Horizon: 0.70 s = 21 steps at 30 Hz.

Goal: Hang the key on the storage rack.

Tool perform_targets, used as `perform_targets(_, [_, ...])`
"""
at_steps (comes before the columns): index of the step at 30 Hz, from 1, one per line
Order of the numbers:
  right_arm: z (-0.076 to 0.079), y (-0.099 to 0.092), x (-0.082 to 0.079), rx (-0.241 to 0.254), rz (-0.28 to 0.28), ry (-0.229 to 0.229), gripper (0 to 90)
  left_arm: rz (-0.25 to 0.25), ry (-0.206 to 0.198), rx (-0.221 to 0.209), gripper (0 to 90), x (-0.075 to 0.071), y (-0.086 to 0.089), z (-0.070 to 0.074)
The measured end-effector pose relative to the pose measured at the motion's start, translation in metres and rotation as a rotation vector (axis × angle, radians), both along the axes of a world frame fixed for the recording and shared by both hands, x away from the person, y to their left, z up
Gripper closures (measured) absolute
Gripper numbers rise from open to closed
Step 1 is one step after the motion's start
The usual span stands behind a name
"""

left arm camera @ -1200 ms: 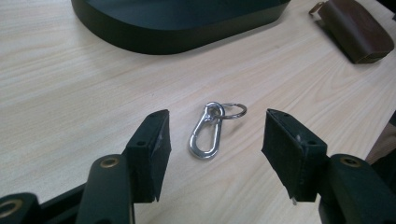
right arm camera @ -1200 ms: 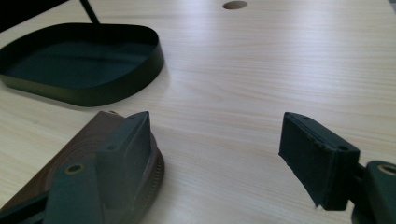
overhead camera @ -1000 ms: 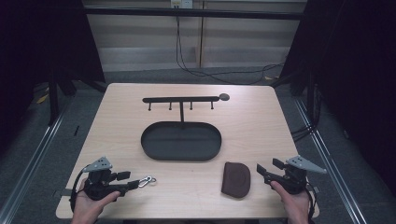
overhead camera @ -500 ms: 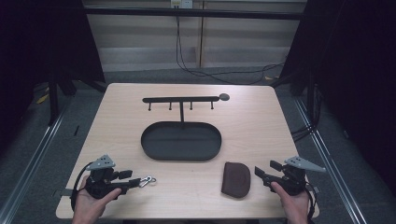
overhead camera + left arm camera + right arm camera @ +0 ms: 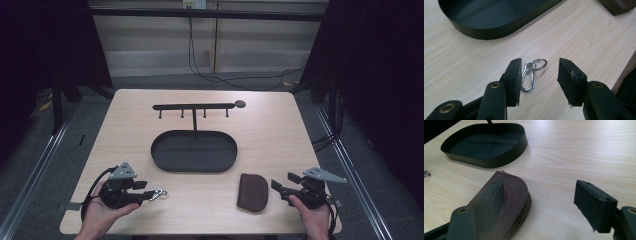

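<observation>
A silver carabiner [image 5: 533, 78] with a small key ring lies flat on the wooden table, at the front left in the high view [image 5: 159, 193]. My left gripper [image 5: 150, 195] straddles it. Its jaws [image 5: 540, 61] have just been closing, but the pads stand apart from the metal and the carabiner lies close by one pad. A brown leather pouch [image 5: 252, 192] rests at the front right. My right gripper [image 5: 284, 181] is open beside it. In the right gripper view [image 5: 540, 182], one jaw hovers over the pouch [image 5: 514, 192] and the other over bare wood.
A black oval tray [image 5: 155, 150] sits mid-table, its wall near both grippers [image 5: 486, 31] [image 5: 499, 161]. Behind it stands a black rack with hooks [image 5: 194, 106]. The table's front edge lies just below both hands. A corner of the pouch [image 5: 621, 5] shows in the left gripper view.
My left gripper has shifted slightly right and up, and its jaws have narrowed around the carabiner. The right gripper and the pouch have stayed where they were.
</observation>
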State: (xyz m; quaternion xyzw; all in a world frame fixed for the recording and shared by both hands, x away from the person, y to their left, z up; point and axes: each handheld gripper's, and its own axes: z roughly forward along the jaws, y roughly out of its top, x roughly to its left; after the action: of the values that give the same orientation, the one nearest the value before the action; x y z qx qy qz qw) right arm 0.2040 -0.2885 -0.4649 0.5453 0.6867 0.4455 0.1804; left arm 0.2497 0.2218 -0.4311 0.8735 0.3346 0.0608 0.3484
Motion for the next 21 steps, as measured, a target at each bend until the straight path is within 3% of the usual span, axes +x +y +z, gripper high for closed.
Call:
perform_targets(12, [0.001, -0.003, -0.001, 0.017, 0.007, -0.001, 24.2, -0.054, 0.022, 0.067, 60.8, 0.010, -0.010, 0.014])
perform_targets(21, [0.001, -0.002, -0.001, 0.011, 0.012, 0.006, 24.2, -0.103, 0.058, 0.134, 62.5, 0.022, -0.019, 0.011])
